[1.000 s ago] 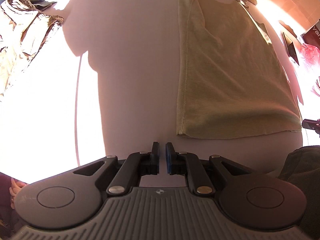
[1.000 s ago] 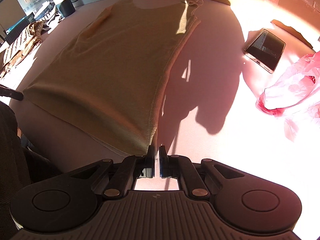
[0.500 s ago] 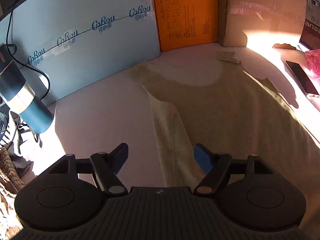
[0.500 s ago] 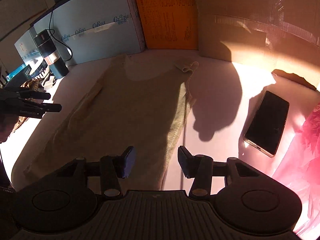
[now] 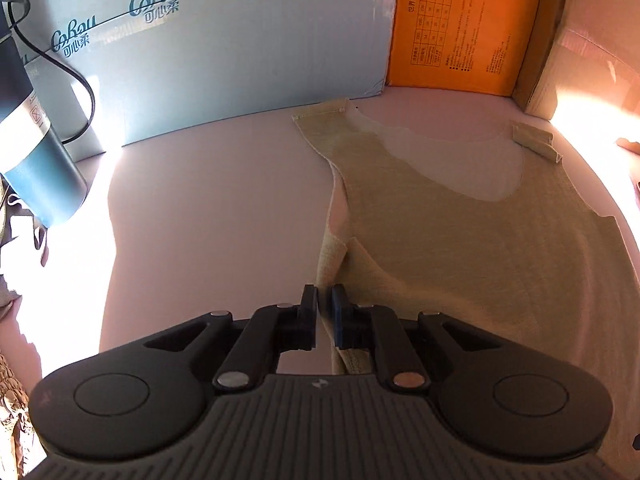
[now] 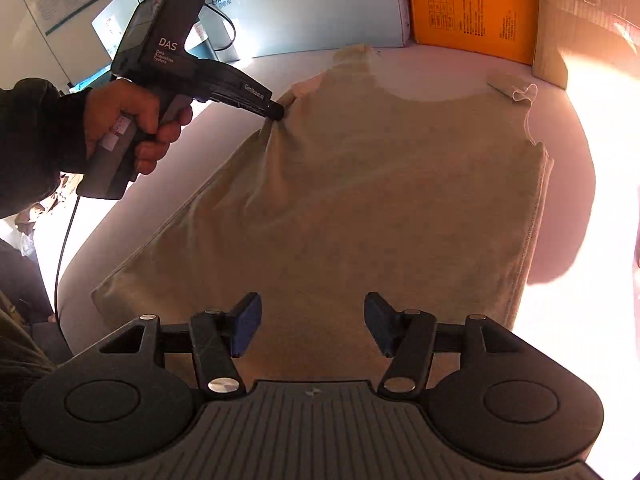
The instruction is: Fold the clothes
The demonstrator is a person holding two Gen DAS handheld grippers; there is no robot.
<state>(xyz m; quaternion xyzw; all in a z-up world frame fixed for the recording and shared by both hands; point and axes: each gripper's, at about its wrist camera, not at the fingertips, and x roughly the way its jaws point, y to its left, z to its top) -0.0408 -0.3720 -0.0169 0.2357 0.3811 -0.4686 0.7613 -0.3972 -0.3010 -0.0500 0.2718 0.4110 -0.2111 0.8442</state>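
**Left wrist view: armhole edge pinched**

Spread on the table (image 5: 224,216), the tank top (image 5: 460,248) has its armhole edge clamped between the left gripper (image 5: 325,300) jaws, which just closed. Over the cloth's middle, the right gripper (image 6: 313,312) has just opened, holding nothing. A fold looks ready to start.

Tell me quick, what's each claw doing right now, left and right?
Left claw: just closed, pinching the side edge of the beige tank top.
Right claw: open, just been widening, hanging over the top, gripping nothing.
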